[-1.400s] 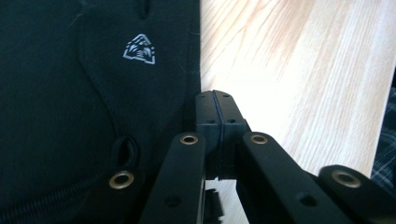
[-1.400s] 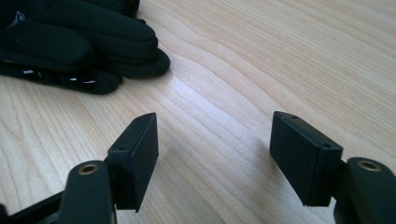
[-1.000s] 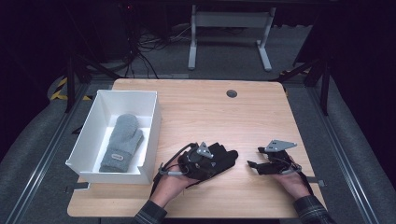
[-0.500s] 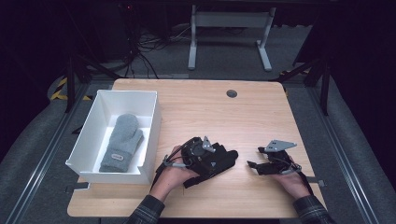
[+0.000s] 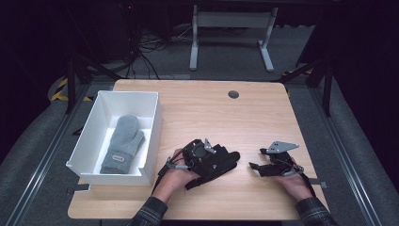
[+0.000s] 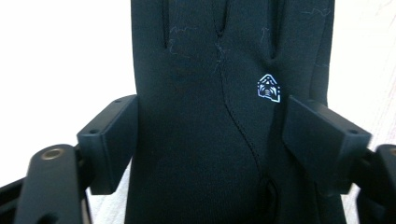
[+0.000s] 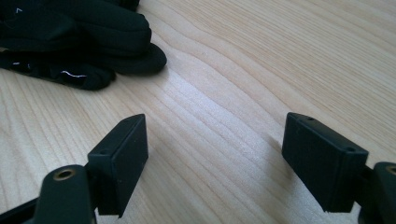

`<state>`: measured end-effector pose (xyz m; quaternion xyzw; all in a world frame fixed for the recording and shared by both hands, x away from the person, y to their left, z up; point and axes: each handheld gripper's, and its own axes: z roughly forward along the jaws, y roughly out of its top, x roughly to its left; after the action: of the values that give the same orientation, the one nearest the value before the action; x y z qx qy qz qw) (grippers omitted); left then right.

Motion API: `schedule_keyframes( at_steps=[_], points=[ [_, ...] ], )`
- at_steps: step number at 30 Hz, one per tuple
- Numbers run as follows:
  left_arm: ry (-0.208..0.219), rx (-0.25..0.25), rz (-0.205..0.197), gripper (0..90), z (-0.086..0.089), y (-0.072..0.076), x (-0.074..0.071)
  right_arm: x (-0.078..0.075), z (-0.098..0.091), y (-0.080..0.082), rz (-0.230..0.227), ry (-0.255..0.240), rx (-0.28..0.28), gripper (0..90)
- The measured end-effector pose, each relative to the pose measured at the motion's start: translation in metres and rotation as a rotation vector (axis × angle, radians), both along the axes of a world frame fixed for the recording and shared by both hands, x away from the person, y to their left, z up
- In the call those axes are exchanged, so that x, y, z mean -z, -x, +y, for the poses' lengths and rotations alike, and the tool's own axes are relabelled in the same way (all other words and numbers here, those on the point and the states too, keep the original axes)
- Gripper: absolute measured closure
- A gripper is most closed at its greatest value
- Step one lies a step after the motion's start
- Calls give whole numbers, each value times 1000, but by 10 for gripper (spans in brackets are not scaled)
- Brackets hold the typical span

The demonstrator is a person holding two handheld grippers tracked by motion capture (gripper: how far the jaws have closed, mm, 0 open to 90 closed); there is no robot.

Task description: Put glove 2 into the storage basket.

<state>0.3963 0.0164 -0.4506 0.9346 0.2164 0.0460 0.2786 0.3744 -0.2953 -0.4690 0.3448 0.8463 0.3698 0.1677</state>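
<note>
High view: a black glove (image 5: 216, 162) of smooth, stitched fabric lies flat on the pale wood-grain tabletop (image 5: 207, 113), just right of the white box (image 5: 150, 136) holding a grey knitted mitten (image 5: 123, 143). The left gripper (image 5: 214, 160) lies low over the glove, its fingers (image 6: 109, 140) just opened, glove between. The right gripper (image 5: 256, 167) rests nearby, released.

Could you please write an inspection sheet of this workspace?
Surface: wooden table, grommet hole.
Job's things: black glove flat on the table; grey mitten in white box.
Clutter: nothing seen.
Grippers: left gripper jaws just opened, glove between them, pads not pressing; right gripper open, holding nothing.
Cables: bundle on floor.
Surroundings: dark room, white stand.
</note>
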Motion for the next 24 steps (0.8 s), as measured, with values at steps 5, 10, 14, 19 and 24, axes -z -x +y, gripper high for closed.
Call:
schedule_keyframes(
  at_steps=[5, 10, 14, 19, 24],
  points=[
    [-4, 32, 15, 416, -1, 4, -4, 0, 0, 0, 0, 0, 1, 230],
    [-14, 40, 43, 586, -2, 6, -7, 0, 1, 0, -1, 0, 1, 230],
    [-35, 40, 40, 633, -6, 9, -9, 0, 1, 0, 0, 0, 1, 230],
    [-16, 10, 58, 655, -5, 9, -15, 0, 1, 1, 0, 1, -1, 231],
    [25, -26, 64, 655, 3, 11, -32, 0, 1, 0, 0, 0, -2, 231]
  ],
)
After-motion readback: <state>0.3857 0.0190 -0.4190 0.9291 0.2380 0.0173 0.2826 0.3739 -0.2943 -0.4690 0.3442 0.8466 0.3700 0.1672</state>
